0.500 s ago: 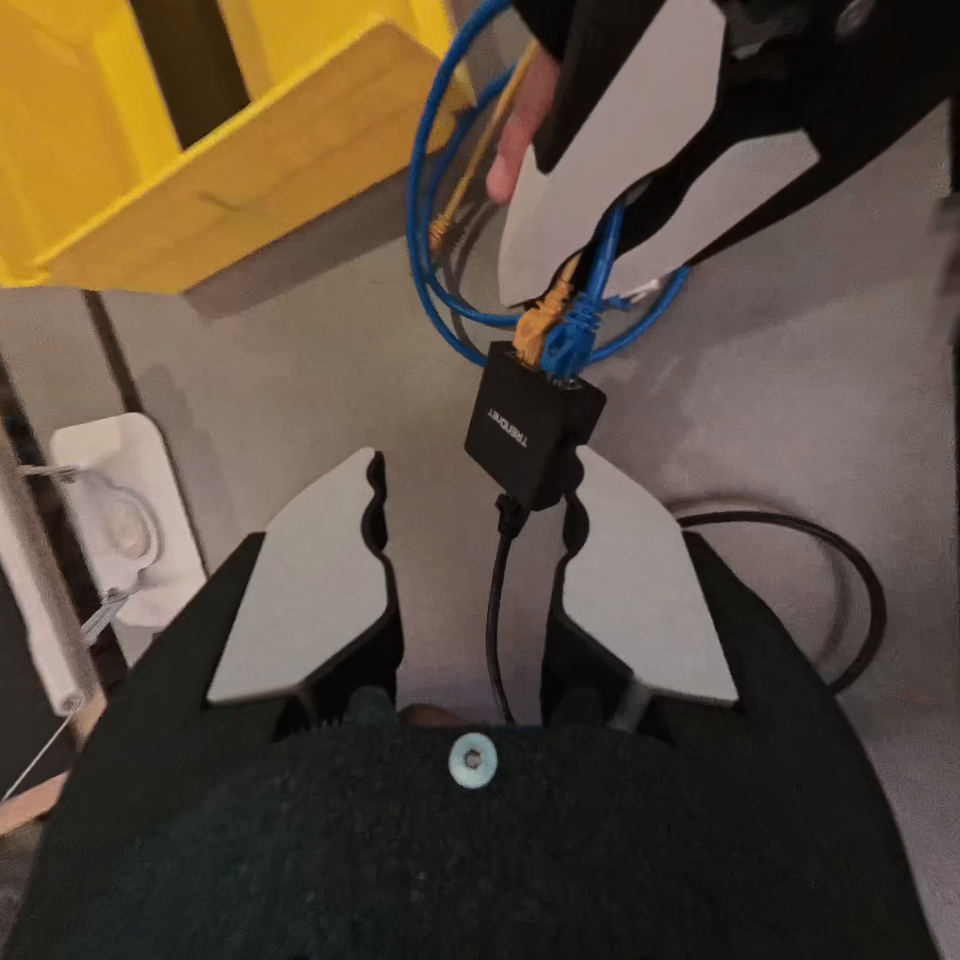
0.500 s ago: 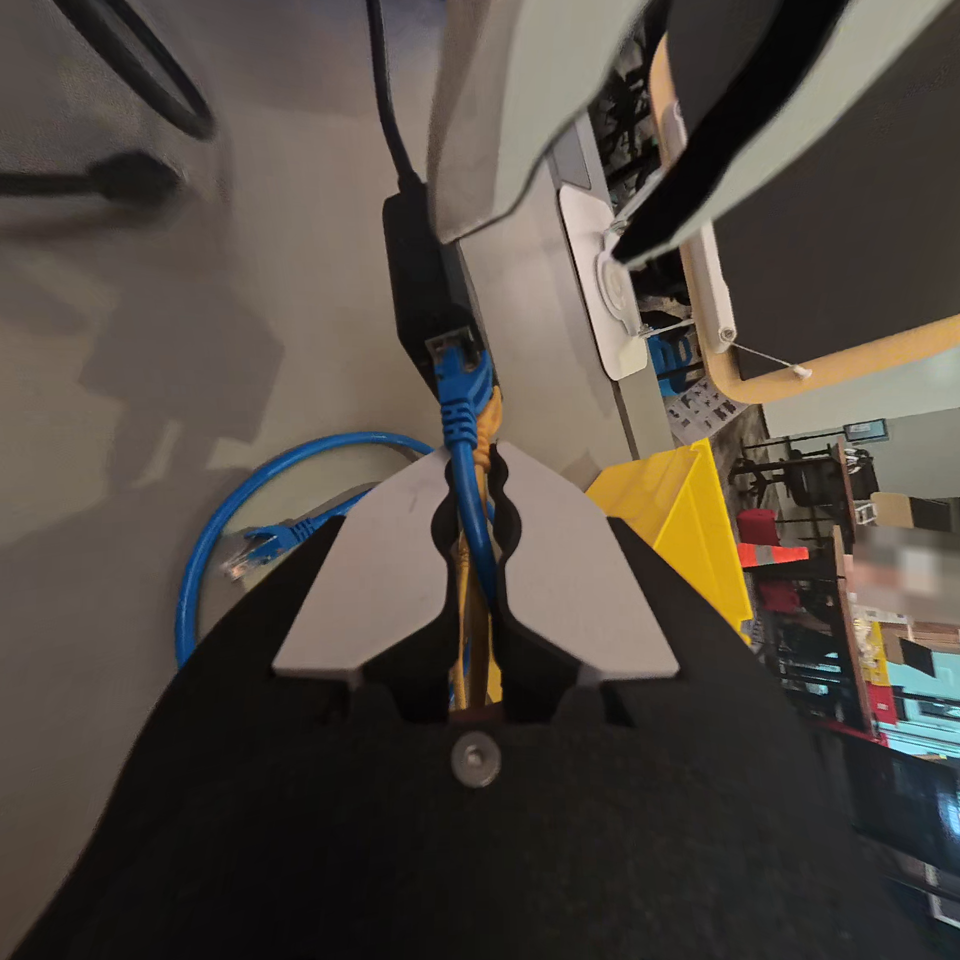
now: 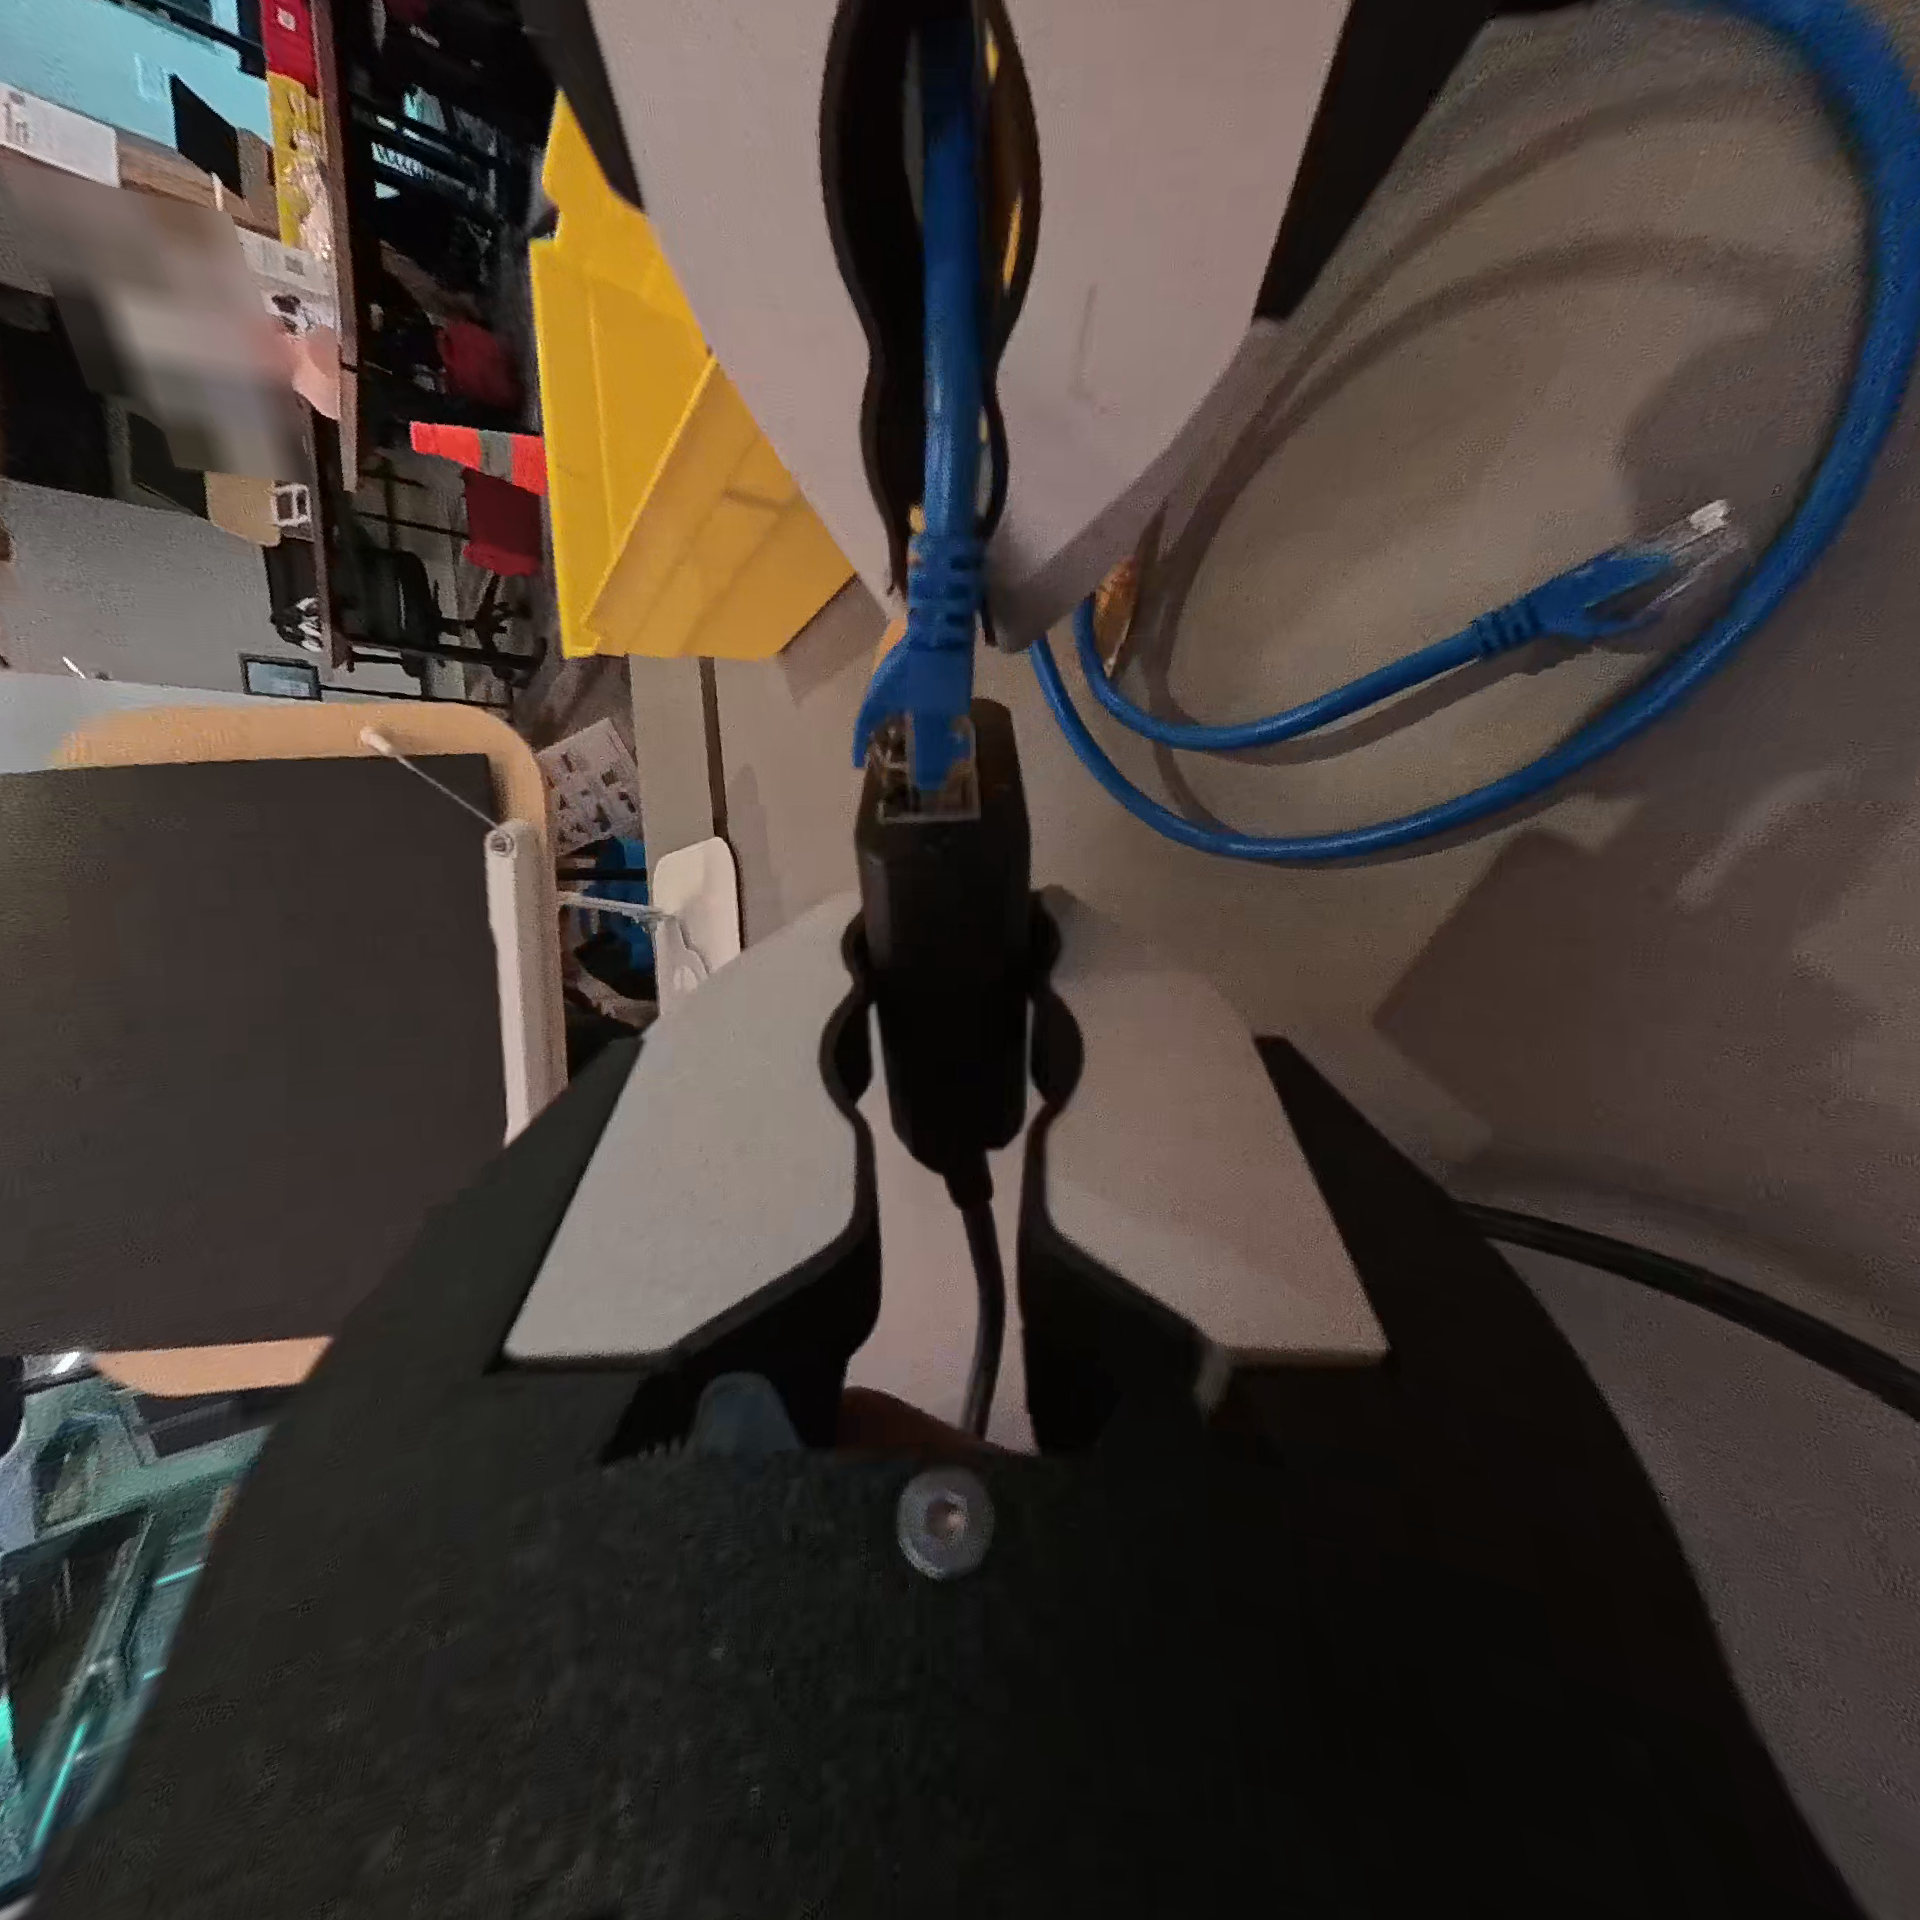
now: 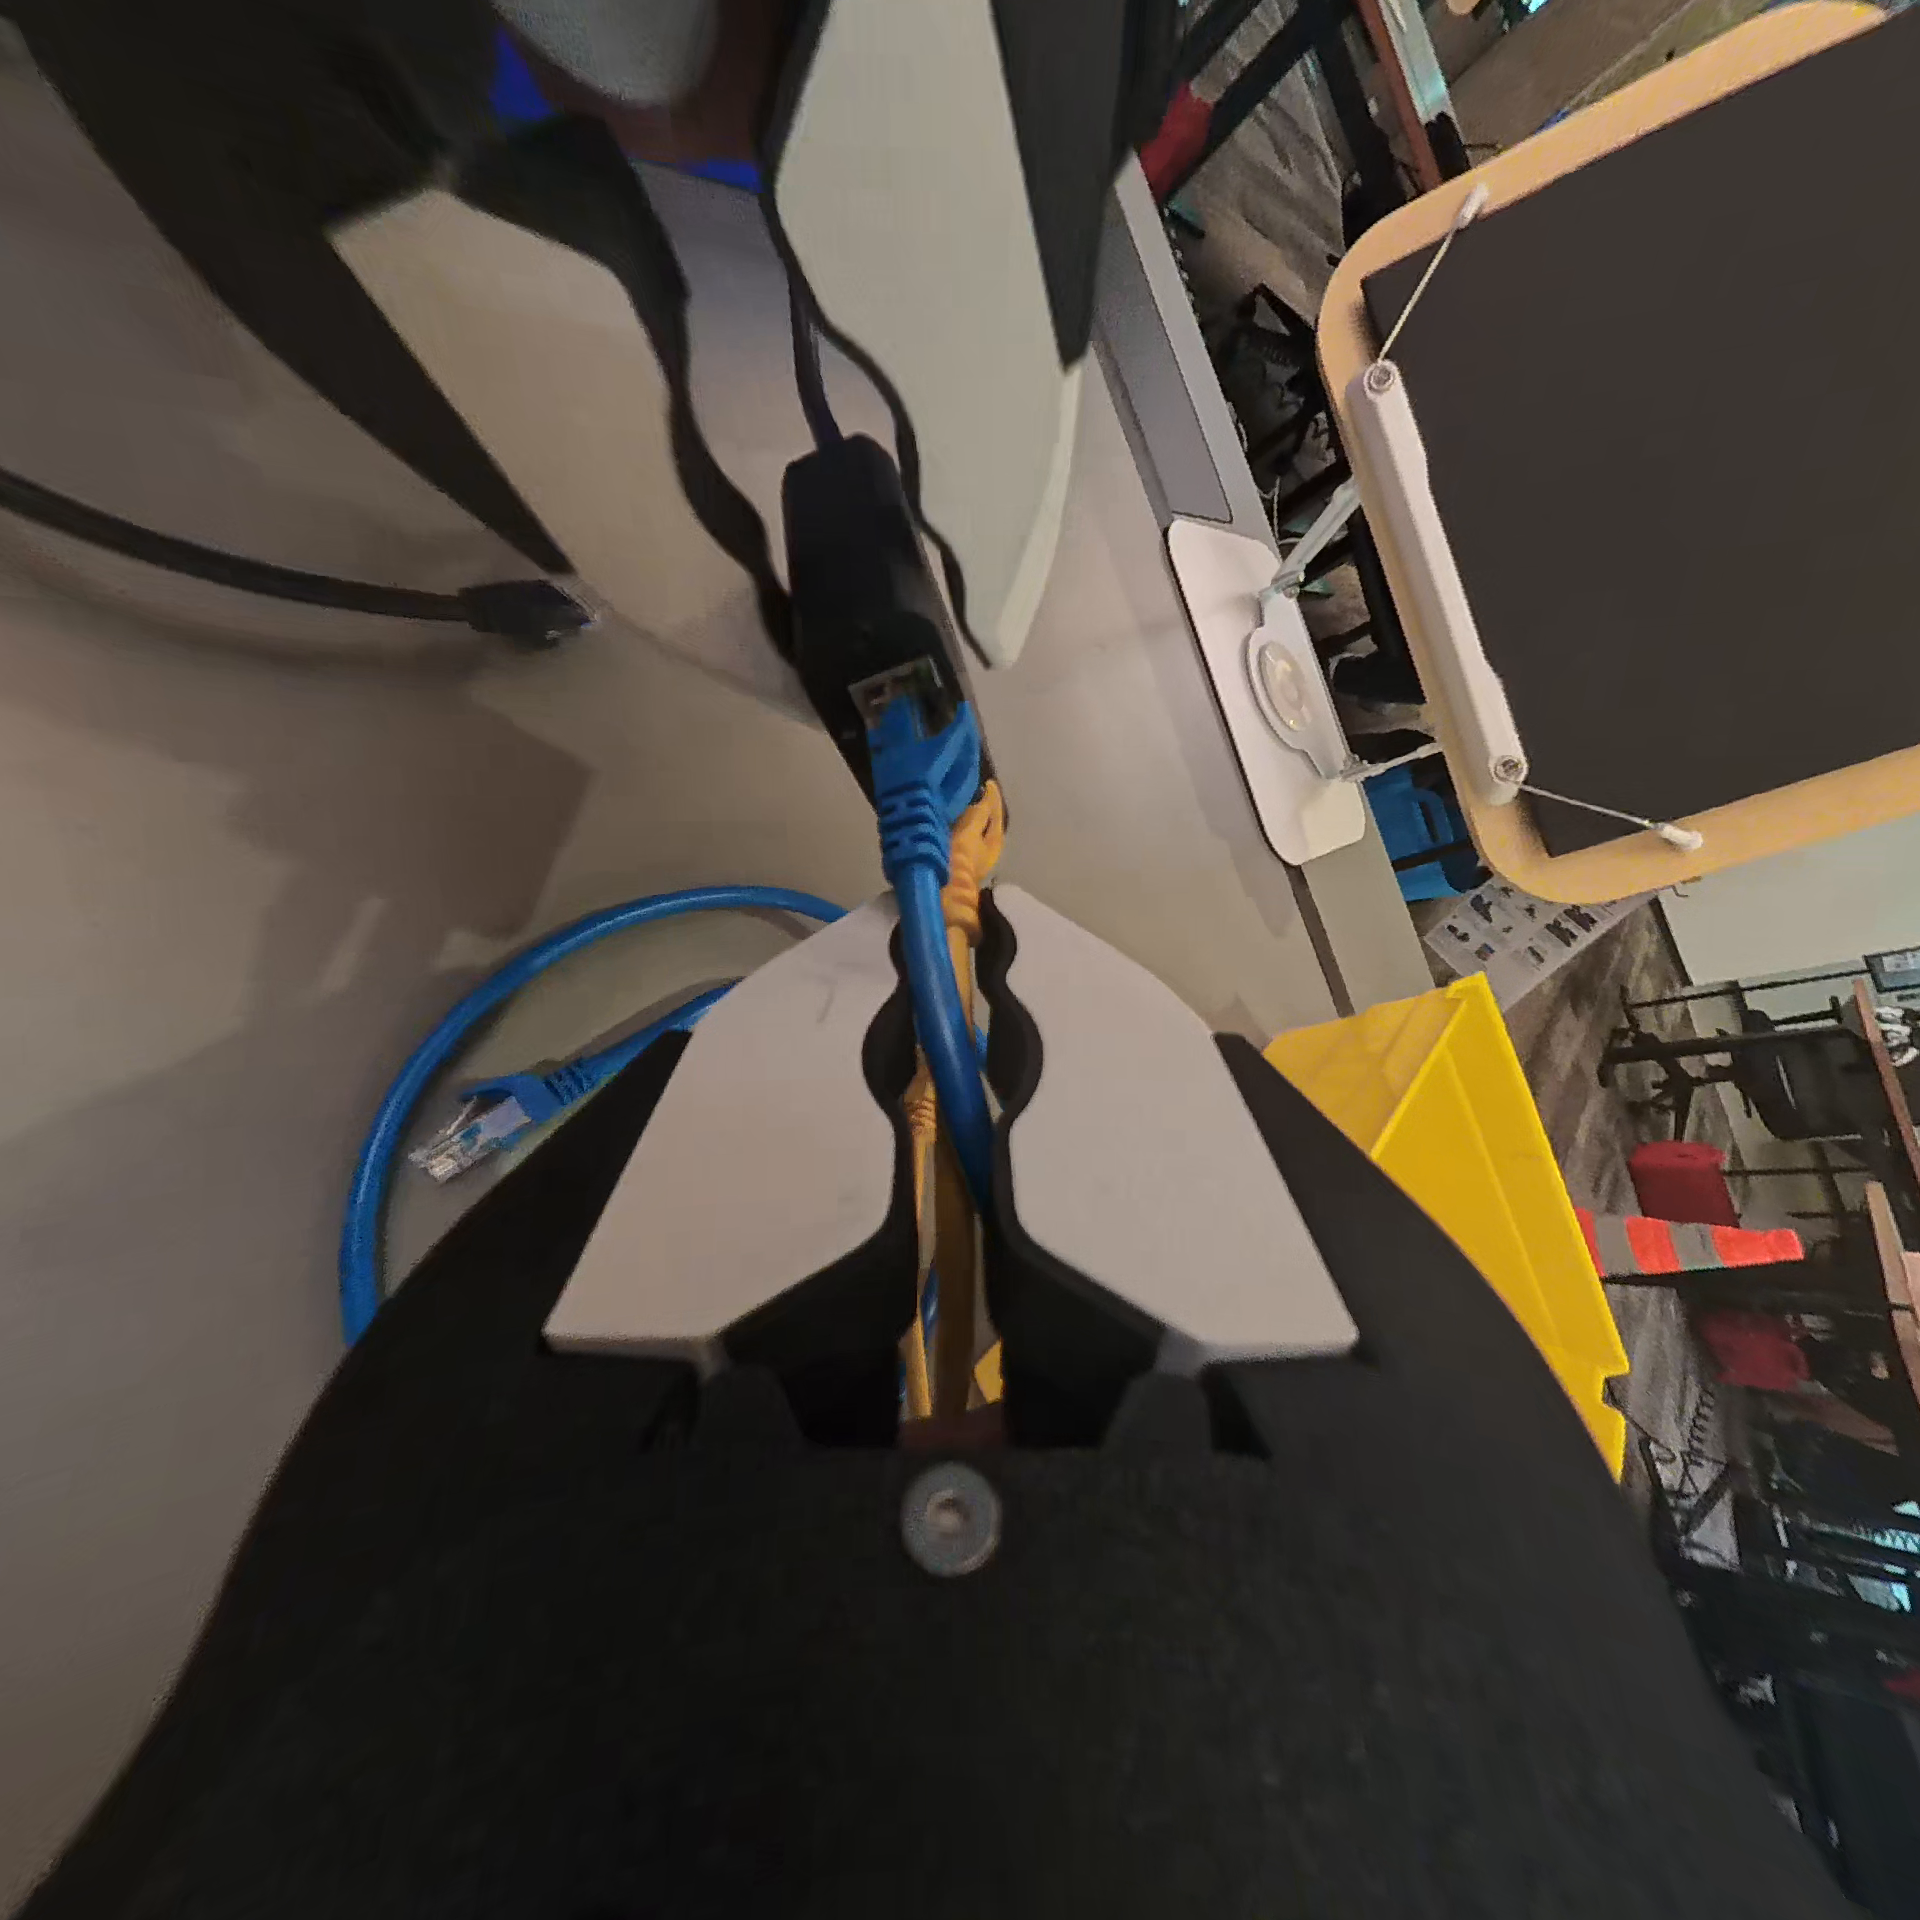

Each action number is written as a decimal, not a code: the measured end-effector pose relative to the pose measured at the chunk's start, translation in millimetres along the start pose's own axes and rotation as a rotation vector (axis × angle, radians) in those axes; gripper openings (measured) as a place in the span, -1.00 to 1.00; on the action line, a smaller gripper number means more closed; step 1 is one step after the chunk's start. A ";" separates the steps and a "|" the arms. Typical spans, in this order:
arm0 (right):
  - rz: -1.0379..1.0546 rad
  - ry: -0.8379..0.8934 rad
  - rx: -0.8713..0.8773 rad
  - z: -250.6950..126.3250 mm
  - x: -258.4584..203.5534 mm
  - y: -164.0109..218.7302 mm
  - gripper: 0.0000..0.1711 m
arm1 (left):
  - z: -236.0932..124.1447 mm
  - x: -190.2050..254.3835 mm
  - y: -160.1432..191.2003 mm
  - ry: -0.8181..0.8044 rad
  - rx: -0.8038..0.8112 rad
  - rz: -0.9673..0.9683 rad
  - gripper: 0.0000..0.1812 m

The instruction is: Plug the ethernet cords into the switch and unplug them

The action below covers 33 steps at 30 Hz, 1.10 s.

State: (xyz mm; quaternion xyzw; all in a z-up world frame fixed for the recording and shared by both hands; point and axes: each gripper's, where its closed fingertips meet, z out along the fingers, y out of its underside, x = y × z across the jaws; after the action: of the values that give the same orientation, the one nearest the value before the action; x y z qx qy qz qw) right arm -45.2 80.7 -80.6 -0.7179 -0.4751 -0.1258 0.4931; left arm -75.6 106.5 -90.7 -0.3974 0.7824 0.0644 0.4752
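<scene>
The small black switch (image 3: 945, 966) is held off the grey table between the fingers of my left gripper (image 3: 951, 935), which is shut on it. A blue ethernet plug (image 3: 925, 717) sits in a port on its front. My right gripper (image 4: 945, 914) is shut on the blue cord (image 4: 940, 997) and the yellow cord (image 4: 951, 1247) just behind their plugs. The yellow plug (image 4: 980, 836) lies against the switch (image 4: 862, 603) behind the blue plug (image 4: 914, 758); I cannot tell whether it is seated. Each gripper shows opposite the other, the right (image 3: 935, 582) and the left (image 4: 894, 644).
The blue cord's loose end (image 3: 1621, 592) lies in a loop on the table (image 3: 1558, 1039), also seen in the right wrist view (image 4: 488, 1112). A black cable (image 4: 260, 582) lies nearby. A yellow bin (image 4: 1475, 1164), a white mount (image 4: 1278, 696) and a wood-rimmed black panel (image 4: 1662, 468) stand at the table edge. The gap from one gripper's tips to the other's is roughly 5 cm.
My left gripper was open around the switch and has shut on it. Both views have rolled, so the switch is turned up from the table. My right gripper stays shut on the cords.
</scene>
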 end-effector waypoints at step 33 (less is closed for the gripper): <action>-0.329 -0.180 -0.039 21.1 -27.6 7.3 -0.69 | 53.7 31.9 8.3 -0.150 0.099 -0.139 -0.74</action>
State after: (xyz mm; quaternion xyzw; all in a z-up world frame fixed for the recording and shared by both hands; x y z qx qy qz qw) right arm -59.7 82.2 -113.0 -0.6484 -0.6257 -0.1490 0.4073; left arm -51.5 119.9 -147.3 -0.4208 0.7174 0.0222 0.5548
